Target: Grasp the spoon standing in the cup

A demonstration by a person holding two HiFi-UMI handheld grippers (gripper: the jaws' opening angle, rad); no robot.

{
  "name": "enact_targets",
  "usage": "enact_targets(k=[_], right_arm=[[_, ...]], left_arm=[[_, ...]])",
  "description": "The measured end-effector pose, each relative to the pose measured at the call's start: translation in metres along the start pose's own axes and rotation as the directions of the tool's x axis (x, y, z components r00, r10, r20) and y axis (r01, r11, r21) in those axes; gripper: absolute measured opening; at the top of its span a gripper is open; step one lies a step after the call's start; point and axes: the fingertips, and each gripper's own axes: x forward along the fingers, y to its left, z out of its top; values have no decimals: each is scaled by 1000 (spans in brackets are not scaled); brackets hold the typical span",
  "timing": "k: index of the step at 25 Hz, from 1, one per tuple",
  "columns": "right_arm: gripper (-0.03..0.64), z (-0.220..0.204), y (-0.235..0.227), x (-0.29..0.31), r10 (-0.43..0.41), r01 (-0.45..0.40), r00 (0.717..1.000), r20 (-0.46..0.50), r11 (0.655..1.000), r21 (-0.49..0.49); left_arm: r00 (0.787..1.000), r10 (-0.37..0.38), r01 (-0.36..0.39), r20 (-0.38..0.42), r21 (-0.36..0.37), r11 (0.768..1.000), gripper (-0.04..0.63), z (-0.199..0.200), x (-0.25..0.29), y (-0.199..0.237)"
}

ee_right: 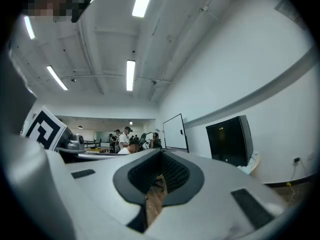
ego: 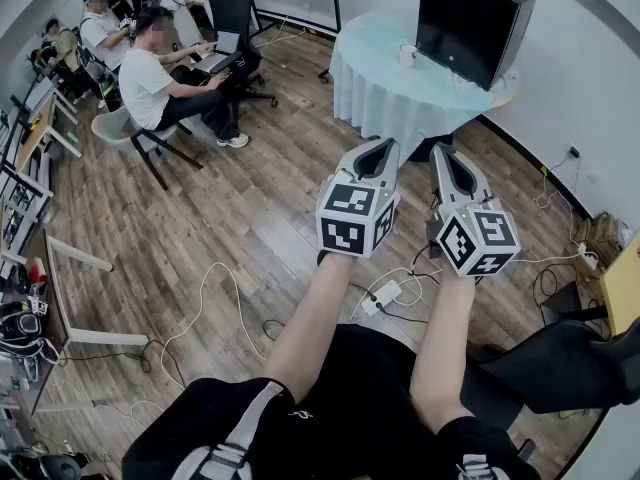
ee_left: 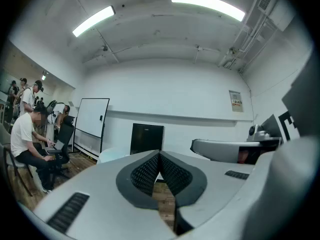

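The round table (ego: 385, 88), draped in a pale blue cloth, stands across the wooden floor (ego: 260, 218) from the person. Both grippers are held level just short of the table's near edge and point toward it. The left gripper (ego: 379, 148) has its jaws brought together, the ribbed pads meeting at the tips with nothing between them. The right gripper (ego: 448, 154), beside it and apart from it, is likewise closed tight and empty.

On the table, a small white cup (ego: 405, 56) sits just left of a black monitor (ego: 470, 23), well beyond both grippers. Whether a spoon stands in it is too small to tell.

On the floor on the person's side of the table lie white cables and a power strip (ego: 386, 292). To the left of the table and well apart from it, several people (ego: 150, 78) sit at desks, one with a laptop (ego: 218, 58).
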Motion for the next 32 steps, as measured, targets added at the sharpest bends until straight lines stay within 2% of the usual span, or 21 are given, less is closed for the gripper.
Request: enact_targets(k=[4,12,19,23,29,32], right_arm=[[5,-3,-1,4,-11,11,1000,-3,1000,7],[6,-28,2,18,-33,34,999,-36,999,36],[6,-44,0,61,-68,70,996,-48,996,46],[6,-46,3,96,-78,80,995,-56,996,28],[6,-36,6,148,-129,130,991,-26,991,41],[6,-33,20,170,-106,106,994,-14,994,23]], left_arm=[[1000,-3,3,-1,24,1000,14,1,0,5],[999,21,-22,-45,-19,1000,14,-23,-4,34],[998,26,-29,-55,-53,998,14,-32,14,83],[999,22,-25,-38,-82,996,14,-24,31,117],[999,-16,13,-38,-81,997,14,-8,49,165],[1000,3,-5,-12,-103,995,14,2,51,198]])
